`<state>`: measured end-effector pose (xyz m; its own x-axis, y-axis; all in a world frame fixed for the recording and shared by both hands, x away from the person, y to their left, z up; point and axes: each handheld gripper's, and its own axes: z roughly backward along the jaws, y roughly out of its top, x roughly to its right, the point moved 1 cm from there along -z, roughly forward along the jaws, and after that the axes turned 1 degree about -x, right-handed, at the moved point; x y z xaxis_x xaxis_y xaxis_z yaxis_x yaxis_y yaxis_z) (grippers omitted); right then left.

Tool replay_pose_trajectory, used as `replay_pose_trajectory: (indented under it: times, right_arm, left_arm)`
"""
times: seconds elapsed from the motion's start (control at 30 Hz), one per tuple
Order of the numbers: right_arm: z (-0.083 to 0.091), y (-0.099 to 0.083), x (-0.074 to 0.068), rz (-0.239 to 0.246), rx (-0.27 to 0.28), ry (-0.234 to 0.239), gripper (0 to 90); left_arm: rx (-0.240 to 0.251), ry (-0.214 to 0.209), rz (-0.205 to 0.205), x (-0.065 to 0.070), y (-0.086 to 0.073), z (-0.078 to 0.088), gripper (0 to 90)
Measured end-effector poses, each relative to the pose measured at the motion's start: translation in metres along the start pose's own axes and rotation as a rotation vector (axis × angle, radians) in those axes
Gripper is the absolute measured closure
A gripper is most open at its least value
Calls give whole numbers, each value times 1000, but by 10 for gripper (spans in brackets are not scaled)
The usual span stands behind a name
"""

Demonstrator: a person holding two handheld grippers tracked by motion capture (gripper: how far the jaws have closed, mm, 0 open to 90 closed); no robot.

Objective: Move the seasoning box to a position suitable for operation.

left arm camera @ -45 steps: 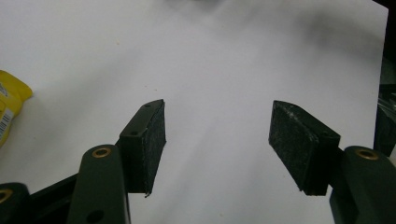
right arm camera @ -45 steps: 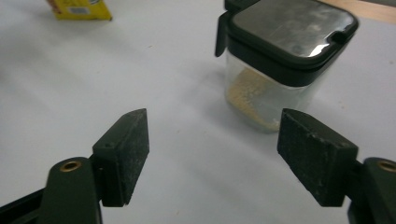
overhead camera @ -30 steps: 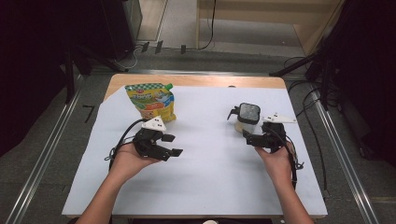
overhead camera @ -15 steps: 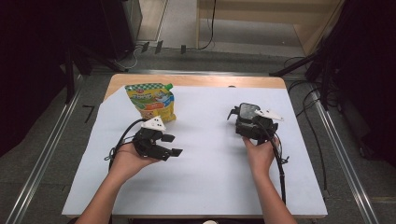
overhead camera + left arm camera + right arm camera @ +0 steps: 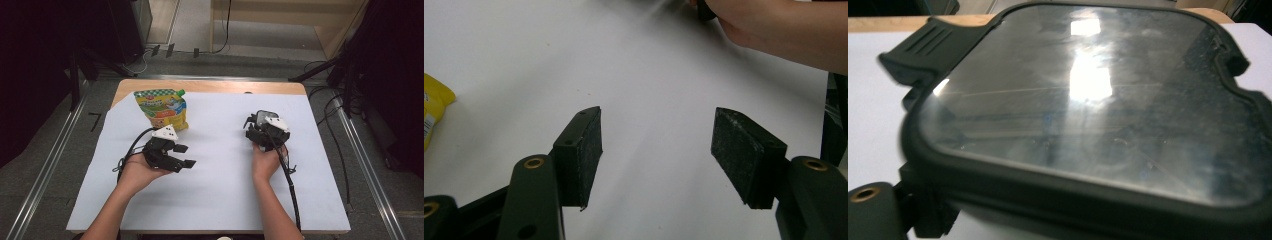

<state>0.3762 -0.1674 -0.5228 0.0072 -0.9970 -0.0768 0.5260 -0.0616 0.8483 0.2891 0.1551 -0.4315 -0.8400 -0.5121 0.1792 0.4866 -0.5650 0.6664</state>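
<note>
Right gripper view: black, glass-topped square container is met by right tool, grip unclear; left tool released.

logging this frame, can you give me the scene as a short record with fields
surface: white sheet over a wooden table
left gripper: jaws open, nothing between them, beside the pouch
right gripper: up against the black container, jaw state unclear
black container: glossy clear lid, black rim, right half of the sheet
pouch: yellow and green, spout cap, far left of the sheet
</note>
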Motion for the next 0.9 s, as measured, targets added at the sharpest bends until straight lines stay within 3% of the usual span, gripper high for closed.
replay_pose_trajectory:
  times: [0.13, 0.27, 0.73, 0.9]
  right_arm:
    - [-3, 1, 2, -20, 18, 3, 99]
    - [-2, 1, 2, 4, 14, -12, 130]
    - [5, 6, 13, 41, 14, 49, 146]
    - [18, 12, 14, 55, 35, 103, 147]
  left_arm:
    - [-1, -5, 2, 0, 0, -1, 378]
    - [-2, -3, 2, 0, 0, -1, 378]
    - [-3, -4, 7, -2, -1, -1, 379]
    - [-3, -5, 8, -3, -1, -1, 379]
